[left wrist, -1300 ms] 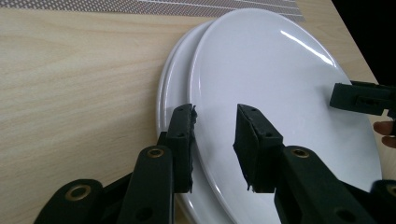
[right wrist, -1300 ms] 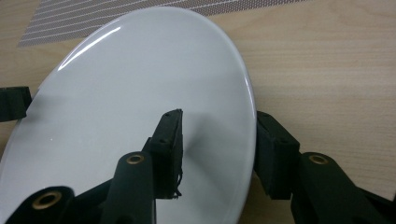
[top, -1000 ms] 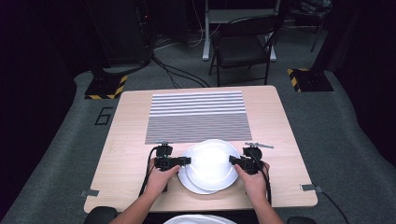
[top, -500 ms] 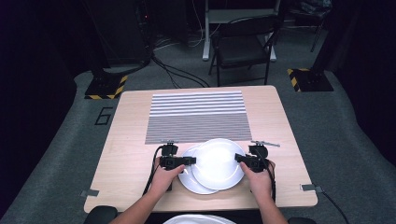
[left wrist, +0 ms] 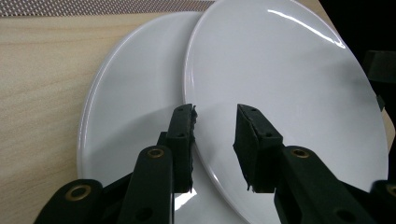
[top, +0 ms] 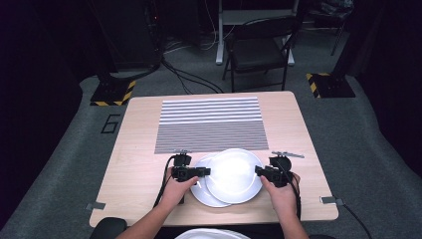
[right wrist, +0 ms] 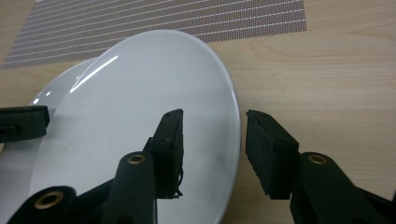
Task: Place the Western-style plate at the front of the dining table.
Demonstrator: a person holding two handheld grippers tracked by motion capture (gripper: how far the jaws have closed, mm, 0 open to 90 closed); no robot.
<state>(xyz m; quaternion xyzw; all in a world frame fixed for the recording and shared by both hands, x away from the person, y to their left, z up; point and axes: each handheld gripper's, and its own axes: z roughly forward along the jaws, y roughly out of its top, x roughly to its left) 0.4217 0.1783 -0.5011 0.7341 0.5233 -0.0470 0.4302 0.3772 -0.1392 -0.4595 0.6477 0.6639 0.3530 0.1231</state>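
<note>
A pale wooden table [top: 134,164] stands on grey carpet in a dark room. At its near edge, 2 hands come in from below, each holding a gripper aimed inward at a pair of white plates. The upper plate [top: 234,174] lies partly over the lower plate [top: 209,196], shifted right and a little farther away, so the lower one shows as a crescent on the left and near side.

The left gripper [top: 205,172] sits at the left rim of the upper plate. In the left gripper view its jaws stand apart, released, with that rim [left wrist: 189,107] running up between them: 1 jaw over the lower plate [left wrist: 135,112], the other over the upper plate's face. The right gripper [top: 259,171] meets the same plate at its right rim. In the right gripper view its jaws are likewise spread, 1 over the plate [right wrist: 140,116], the other over bare wood, the rim between them and not pinched.

Just beyond the plates lies a striped placemat [top: 209,124], its near edge touching or slightly under them. A small grey strip [top: 287,154] lies right of that. Farther off, past the table, stands a folding chair [top: 261,50].
</note>
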